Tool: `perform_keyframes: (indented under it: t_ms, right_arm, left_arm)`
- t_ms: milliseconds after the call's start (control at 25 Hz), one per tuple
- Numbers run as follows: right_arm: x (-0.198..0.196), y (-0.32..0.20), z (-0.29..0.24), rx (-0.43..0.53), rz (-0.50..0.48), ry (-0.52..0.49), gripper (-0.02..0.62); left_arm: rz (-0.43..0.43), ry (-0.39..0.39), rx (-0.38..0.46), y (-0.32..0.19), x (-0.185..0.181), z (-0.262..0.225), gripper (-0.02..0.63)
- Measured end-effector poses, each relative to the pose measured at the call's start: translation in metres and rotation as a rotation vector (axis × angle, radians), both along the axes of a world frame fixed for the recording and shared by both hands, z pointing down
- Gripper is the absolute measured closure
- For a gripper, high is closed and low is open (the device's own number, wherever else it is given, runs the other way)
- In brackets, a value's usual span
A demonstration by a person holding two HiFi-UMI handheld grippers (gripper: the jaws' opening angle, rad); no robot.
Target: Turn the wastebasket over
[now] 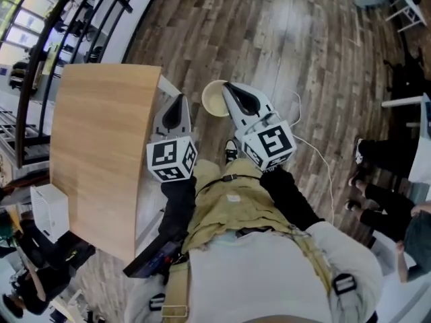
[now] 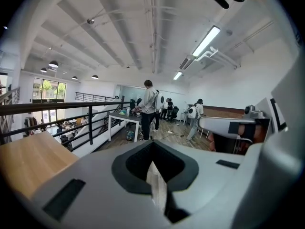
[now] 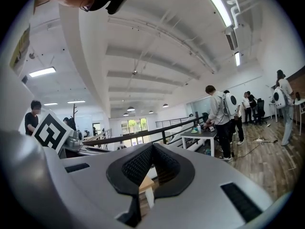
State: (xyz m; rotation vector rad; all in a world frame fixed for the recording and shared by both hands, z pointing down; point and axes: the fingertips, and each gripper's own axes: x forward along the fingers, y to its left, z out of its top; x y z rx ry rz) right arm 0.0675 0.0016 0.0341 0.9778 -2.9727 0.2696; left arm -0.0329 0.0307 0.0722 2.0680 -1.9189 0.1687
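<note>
The wastebasket [image 1: 213, 100] is a cream round bin standing on the wooden floor with its mouth upward, seen from above in the head view. My right gripper [image 1: 229, 86] reaches over its right rim and hides part of it. My left gripper [image 1: 177, 103] is to the bin's left, beside the table's corner and apart from the bin. Both point forward, roughly level. In the left gripper view the left gripper [image 2: 151, 163] has its jaws together with nothing between them. The right gripper [image 3: 151, 171] looks the same in its own view. Neither gripper view shows the bin.
A light wooden table [image 1: 101, 153] is close on my left, with a white box [image 1: 48, 210] below it and a black railing [image 1: 60, 39] beyond. A white cable [image 1: 316, 155] lies on the floor at right, near seated people's legs [image 1: 377, 180]. Farther off, a person [image 2: 148, 108] stands at a white table [image 2: 125, 119].
</note>
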Motion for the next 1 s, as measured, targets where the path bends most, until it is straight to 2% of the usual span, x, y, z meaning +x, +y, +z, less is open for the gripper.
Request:
perform_keyframes:
  t_ms: [240,520,680,880,1000]
  right_arm:
    - [-0.023,-0.026,0.025,-0.042,0.000,0.040,0.574]
    - [-0.041,-0.013,0.086,-0.168,0.004,0.151,0.574]
    - [-0.053,-0.013,0.147,-0.261,-0.018,0.222,0.574]
    - [-0.055,-0.008,0.240,-0.397,-0.062,0.293,0.574]
    - [-0.054,-0.004,0.305,-0.471,-0.072,0.336,0.574]
  left_arm:
    - [0.012,0.019,-0.041,-0.029,-0.021,0.024,0.604]
    - [0.034,0.073,-0.167,-0.031,-0.043,0.084,0.604]
    - [0.052,0.079,-0.272,-0.026,-0.051,0.143,0.604]
    - [0.088,0.062,-0.460,0.004,-0.048,0.244,0.604]
    - [0.113,0.079,-0.533,0.020,-0.046,0.305,0.604]
